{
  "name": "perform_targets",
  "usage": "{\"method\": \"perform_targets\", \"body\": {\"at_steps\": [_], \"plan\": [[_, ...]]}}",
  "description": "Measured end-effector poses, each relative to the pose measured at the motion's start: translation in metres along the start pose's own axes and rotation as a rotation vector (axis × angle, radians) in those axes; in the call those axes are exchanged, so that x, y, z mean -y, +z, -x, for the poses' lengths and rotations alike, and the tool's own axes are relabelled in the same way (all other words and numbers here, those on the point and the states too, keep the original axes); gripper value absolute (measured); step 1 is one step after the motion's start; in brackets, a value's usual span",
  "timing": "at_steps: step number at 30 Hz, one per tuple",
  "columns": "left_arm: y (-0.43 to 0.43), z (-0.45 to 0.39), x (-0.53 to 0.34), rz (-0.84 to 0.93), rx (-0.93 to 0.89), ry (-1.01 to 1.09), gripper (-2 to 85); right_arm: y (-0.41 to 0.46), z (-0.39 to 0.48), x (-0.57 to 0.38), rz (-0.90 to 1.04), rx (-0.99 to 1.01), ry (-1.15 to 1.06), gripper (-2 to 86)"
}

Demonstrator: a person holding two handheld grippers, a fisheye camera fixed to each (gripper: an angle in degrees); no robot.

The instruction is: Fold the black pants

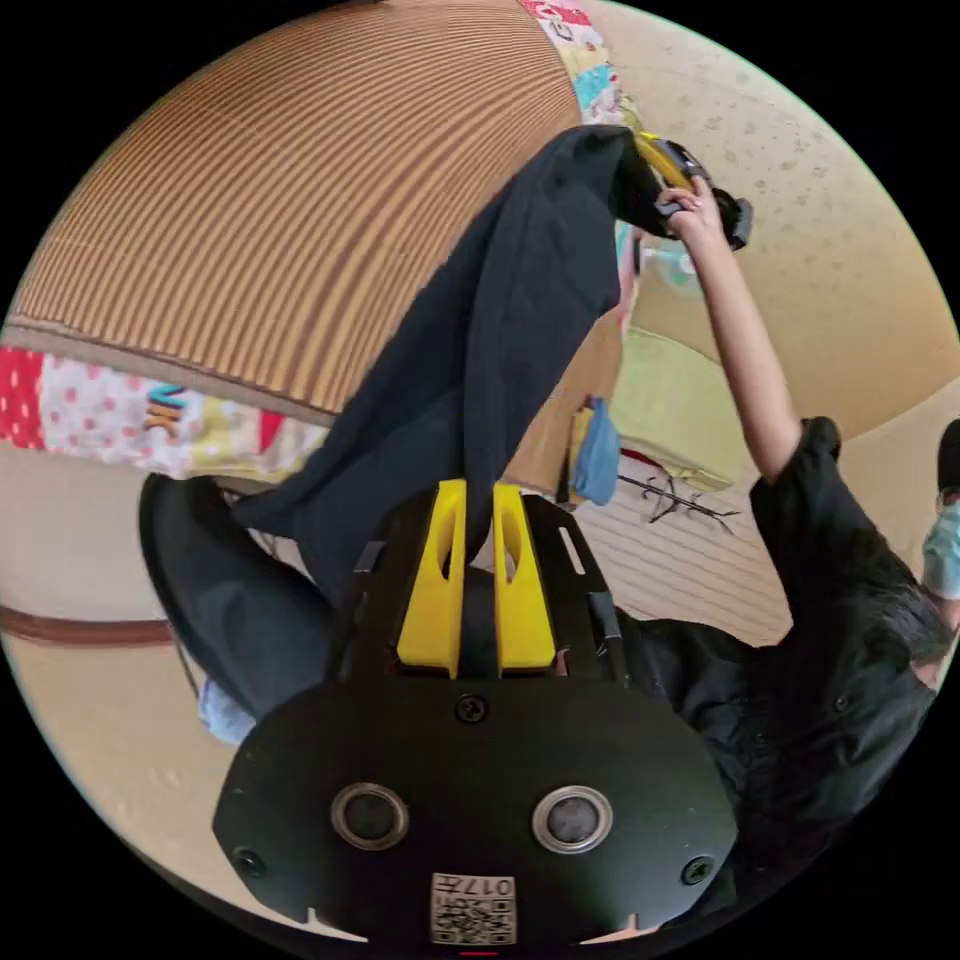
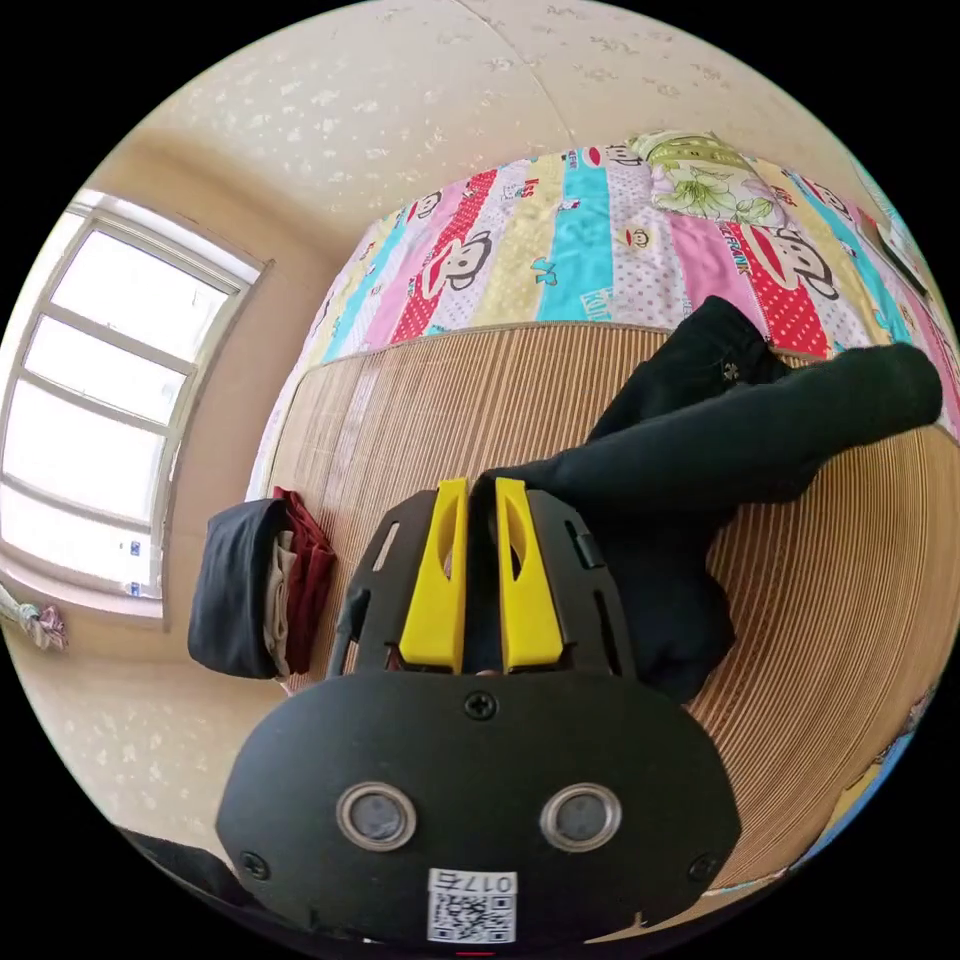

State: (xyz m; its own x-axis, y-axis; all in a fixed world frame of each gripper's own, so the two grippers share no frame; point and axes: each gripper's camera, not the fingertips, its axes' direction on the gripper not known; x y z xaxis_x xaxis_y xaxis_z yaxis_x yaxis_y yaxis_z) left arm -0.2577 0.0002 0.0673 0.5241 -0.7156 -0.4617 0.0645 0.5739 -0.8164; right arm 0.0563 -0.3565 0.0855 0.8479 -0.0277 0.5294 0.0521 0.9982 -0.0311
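Observation:
The black pants hang stretched in the air between the two grippers, above a striped bamboo mat on the bed. My left gripper has its yellow jaws shut on one end of the cloth. At the far end of the pants, the right gripper shows in a person's raised hand, holding the fabric. In the right gripper view, my right gripper is shut on the black pants, which run off to the right over the bamboo mat, part of them drooping onto it.
A cartoon-patterned bedsheet lies beyond the mat, with a floral pillow on it. A stack of folded clothes sits at the mat's left edge, below a window. The person in a black shirt stands at the right.

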Motion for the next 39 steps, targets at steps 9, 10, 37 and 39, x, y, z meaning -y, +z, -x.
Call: {"method": "perform_targets", "body": {"at_steps": [9,10,37,39], "plan": [[-0.009,0.014,0.042,0.234,-0.009,0.113,5.0,0.007,-0.044,-0.244,0.2,0.083,0.182,9.2],[-0.009,0.013,0.043,0.254,-0.03,0.123,4.9,0.013,-0.056,-0.265,0.195,0.152,0.269,9.8],[-0.005,0.053,0.036,0.352,-0.261,0.063,6.8,-0.015,-0.145,-0.348,0.005,0.537,0.54,6.9],[-0.001,0.042,0.032,0.373,-0.255,0.104,9.3,-0.022,-0.136,-0.361,-0.013,0.587,0.506,7.7]]}}
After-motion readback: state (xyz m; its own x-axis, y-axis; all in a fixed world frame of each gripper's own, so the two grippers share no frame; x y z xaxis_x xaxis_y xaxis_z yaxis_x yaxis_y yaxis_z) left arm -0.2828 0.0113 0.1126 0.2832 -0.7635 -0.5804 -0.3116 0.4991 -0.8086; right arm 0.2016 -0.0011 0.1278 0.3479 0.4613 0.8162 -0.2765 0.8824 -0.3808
